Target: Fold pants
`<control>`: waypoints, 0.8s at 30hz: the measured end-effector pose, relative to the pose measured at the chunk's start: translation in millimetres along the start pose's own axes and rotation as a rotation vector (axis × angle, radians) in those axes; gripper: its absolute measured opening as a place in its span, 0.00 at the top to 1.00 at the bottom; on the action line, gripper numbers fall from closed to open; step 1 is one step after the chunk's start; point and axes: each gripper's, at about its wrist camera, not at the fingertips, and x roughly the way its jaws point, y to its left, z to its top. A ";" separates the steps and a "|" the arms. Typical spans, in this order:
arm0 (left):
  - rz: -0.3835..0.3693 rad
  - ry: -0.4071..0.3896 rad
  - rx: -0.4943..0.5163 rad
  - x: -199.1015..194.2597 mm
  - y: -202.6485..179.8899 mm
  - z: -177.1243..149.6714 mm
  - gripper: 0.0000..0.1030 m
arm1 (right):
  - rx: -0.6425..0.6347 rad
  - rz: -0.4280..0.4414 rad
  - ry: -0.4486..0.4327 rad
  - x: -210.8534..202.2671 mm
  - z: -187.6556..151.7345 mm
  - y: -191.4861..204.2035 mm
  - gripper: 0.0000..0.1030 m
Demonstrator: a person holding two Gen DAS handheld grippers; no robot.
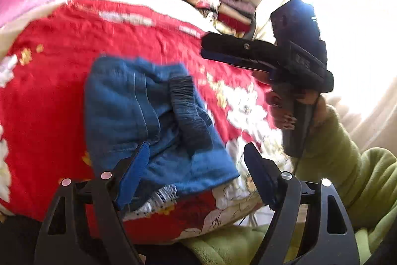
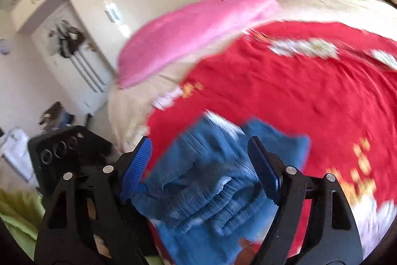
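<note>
The blue fleece pants with a dark ribbed waistband (image 1: 151,113) lie on the red floral quilted bedspread (image 1: 62,91), near the bed's front edge, already gathered into a compact, thick bundle with the waistband lying on top. The folding looks largely done; what seems left is perhaps a last fold or some smoothing, since the edges look uneven, though blur hides the detail.

The left tool (image 1: 196,173) hovers over the near edge of the pants with its jaws standing wide apart and nothing between the pads. The right tool (image 2: 199,165) is likewise spread wide above the waistband end, gripping nothing. In the left wrist view, a hand in a green fleece sleeve (image 1: 347,153) holds the right tool up beyond the pants' right side.
</note>
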 end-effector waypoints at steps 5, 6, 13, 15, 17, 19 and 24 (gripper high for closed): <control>0.069 0.074 -0.011 24.6 7.4 -12.9 0.26 | 0.004 -0.092 0.082 24.0 -27.0 -8.0 0.33; 0.082 0.074 -0.003 26.3 8.1 -13.2 0.26 | 0.003 -0.120 0.109 31.3 -31.0 -10.3 0.43; 0.092 0.042 0.033 4.4 2.1 -12.4 0.25 | -0.013 -0.187 0.156 35.5 -43.6 -21.9 0.45; 0.130 -0.014 0.032 -18.3 2.9 -9.9 0.28 | -0.032 -0.161 0.112 18.5 -36.6 -15.6 0.45; 0.206 -0.065 0.023 -34.9 11.0 -5.7 0.36 | -0.072 -0.148 0.062 4.8 -22.2 -7.6 0.44; 0.246 -0.080 0.000 -39.9 20.9 -0.4 0.51 | -0.099 -0.146 0.044 3.5 -6.3 -2.2 0.44; 0.289 -0.023 -0.001 -18.9 27.3 0.3 0.86 | -0.178 -0.140 0.122 42.6 23.6 9.9 0.65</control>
